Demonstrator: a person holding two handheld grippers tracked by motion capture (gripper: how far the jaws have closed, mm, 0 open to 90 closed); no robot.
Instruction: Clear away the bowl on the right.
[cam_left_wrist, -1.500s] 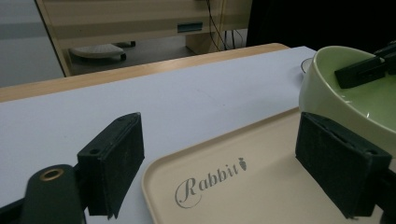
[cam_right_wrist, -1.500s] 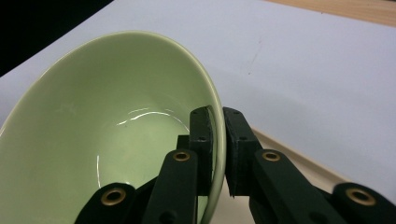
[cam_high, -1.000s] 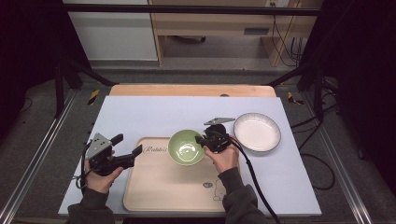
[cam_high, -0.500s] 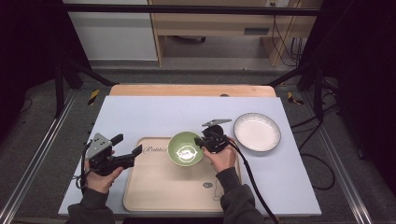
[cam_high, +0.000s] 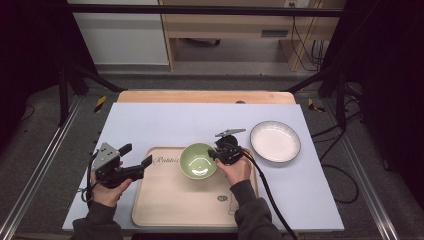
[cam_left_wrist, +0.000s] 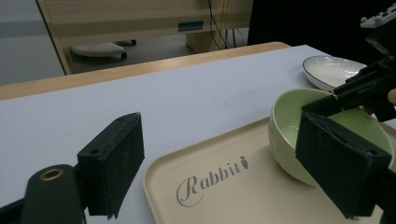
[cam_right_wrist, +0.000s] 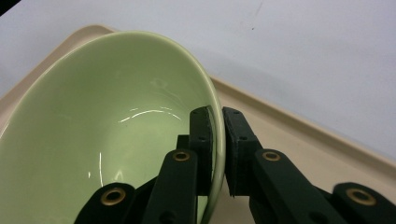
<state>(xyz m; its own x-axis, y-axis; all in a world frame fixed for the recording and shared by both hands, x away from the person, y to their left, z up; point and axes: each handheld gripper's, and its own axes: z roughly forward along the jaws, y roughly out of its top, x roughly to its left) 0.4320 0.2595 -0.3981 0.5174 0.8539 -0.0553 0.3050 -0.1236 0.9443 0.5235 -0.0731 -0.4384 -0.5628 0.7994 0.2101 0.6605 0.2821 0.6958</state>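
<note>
A light green bowl (cam_high: 197, 162) sits on the far part of a beige tray (cam_high: 175, 200) printed with "Rabbit". My right gripper (cam_high: 214, 156) is shut on the bowl's right rim. In the right gripper view one jaw is inside the bowl (cam_right_wrist: 107, 130) and one outside, and the gripper (cam_right_wrist: 215, 114) pinches the thin wall. My left gripper (cam_high: 136, 155) hovers open at the tray's left edge, with nothing between its jaws. The left gripper view has that gripper (cam_left_wrist: 217, 135) facing across the tray (cam_left_wrist: 210, 196) toward the bowl (cam_left_wrist: 289, 121).
A white plate (cam_high: 275, 141) with a dark rim lies on the pale blue table cover to the right of the tray. The wooden table edge (cam_high: 205, 96) runs along the far side. Cables trail from both grippers toward the near edge.
</note>
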